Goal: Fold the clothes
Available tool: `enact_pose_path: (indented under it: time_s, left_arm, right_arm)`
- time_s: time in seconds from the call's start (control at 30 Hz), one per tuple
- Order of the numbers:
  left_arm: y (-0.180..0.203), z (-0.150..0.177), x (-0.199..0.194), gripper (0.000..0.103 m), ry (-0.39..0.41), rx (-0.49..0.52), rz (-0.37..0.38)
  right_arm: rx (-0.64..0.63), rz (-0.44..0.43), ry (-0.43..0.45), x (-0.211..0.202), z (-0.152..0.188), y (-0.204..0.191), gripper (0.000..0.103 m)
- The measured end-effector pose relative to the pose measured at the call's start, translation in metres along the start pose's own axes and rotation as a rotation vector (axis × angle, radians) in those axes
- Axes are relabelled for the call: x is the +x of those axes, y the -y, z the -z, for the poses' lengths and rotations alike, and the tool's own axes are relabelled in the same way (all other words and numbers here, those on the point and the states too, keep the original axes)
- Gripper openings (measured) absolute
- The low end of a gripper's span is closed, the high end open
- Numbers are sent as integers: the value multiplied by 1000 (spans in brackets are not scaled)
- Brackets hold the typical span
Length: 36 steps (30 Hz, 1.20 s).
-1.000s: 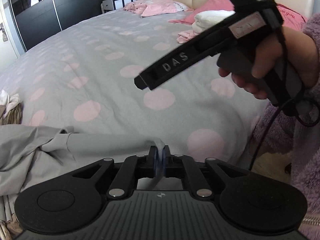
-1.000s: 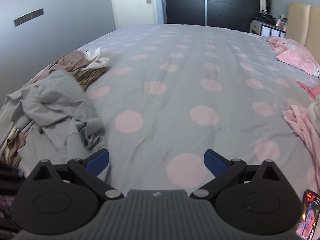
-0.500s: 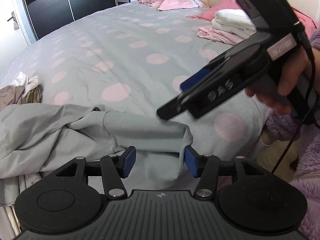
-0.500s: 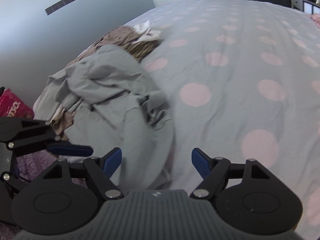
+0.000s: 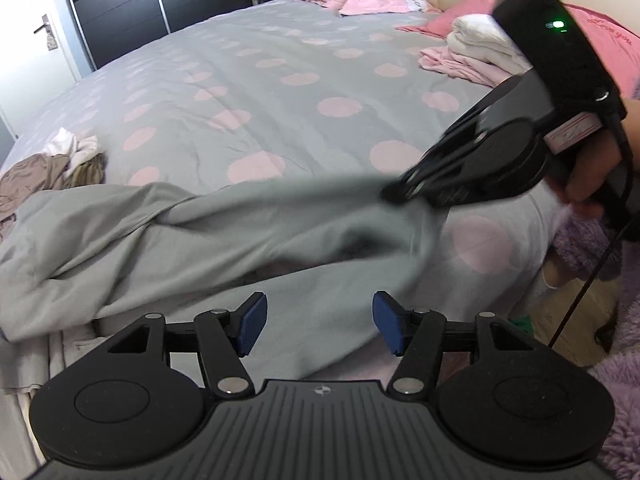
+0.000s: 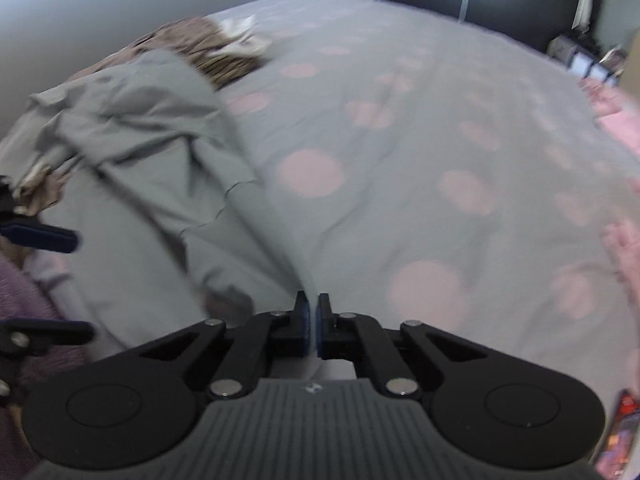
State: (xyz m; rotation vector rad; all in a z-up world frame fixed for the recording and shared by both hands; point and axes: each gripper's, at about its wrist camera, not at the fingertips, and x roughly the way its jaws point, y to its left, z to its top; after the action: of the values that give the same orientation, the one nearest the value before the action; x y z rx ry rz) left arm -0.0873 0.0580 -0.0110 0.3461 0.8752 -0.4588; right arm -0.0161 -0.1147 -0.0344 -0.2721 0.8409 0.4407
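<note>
A crumpled grey garment (image 5: 200, 240) lies along the near edge of the bed, also seen in the right wrist view (image 6: 160, 160). My left gripper (image 5: 318, 322) is opening; the grey cloth lies beneath and beyond its blue pads (image 5: 252, 322), which do not press on it. My right gripper (image 5: 394, 194) comes in from the right, held by a hand, and is shut on a fold of the garment, lifting it a little. In its own view the right gripper (image 6: 313, 322) has its jaws together on the cloth edge. The picture is blurred there.
The bed's grey duvet with pink dots (image 5: 280, 100) stretches ahead. A brown and white clothes pile (image 5: 52, 168) sits at the left, and folded white and pink laundry (image 5: 472, 52) by the headboard. A fluffy purple sleeve (image 5: 592, 248) and bare floor are at the right.
My left gripper let go of the grey garment's corner and opened. The right gripper swung in over the garment, shut on it and drew it rightwards.
</note>
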Motion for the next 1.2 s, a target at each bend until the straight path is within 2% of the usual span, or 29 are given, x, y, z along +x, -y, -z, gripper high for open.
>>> enact_pose_path:
  time_s: [0.27,0.4,0.47,0.6,0.8,0.83,0.9,0.93,0.97,1.0,1.07,1.13,1.2]
  left_arm:
    - [-14,-24,-7,57,56,0,-81]
    - [-21,-41,-9,57,92,18,-131]
    - [-25,-49,-6,57,98,26,-149]
    - [-30,-59,8,58,88,43,-161]
    - [-22,-61,44,61,48,74,-117]
    - [-20,-60,52,61,34,74,-114]
    - [-17,-57,69,61,6,80,-110]
    - [-16,-55,75,61,-7,84,-114]
    - [-16,-53,82,61,-22,89,-124]
    - [-16,-50,90,60,-37,94,-135]
    - [-18,-45,103,56,-79,96,-153]
    - [-22,-41,113,37,-115,92,-155]
    - [-27,-41,117,23,-126,74,-131]
  right_arm:
    - [89,259,74,-33,-28,98,3]
    - [84,388,71,-41,-40,143,3]
    - [105,425,50,-41,-41,165,3]
    - [142,399,-6,-31,-28,186,3]
    - [133,377,-28,-21,-19,182,6]
    - [136,374,-24,-22,-18,183,10]
    - [143,375,-11,-25,-17,185,26]
    - [141,381,1,-28,-16,184,41]
    - [137,387,14,-30,-15,182,46]
    - [127,393,28,-32,-14,179,47]
    - [103,401,53,-35,-12,173,51]
    - [79,376,64,-34,-11,164,54]
    - [57,332,60,-31,-10,153,54]
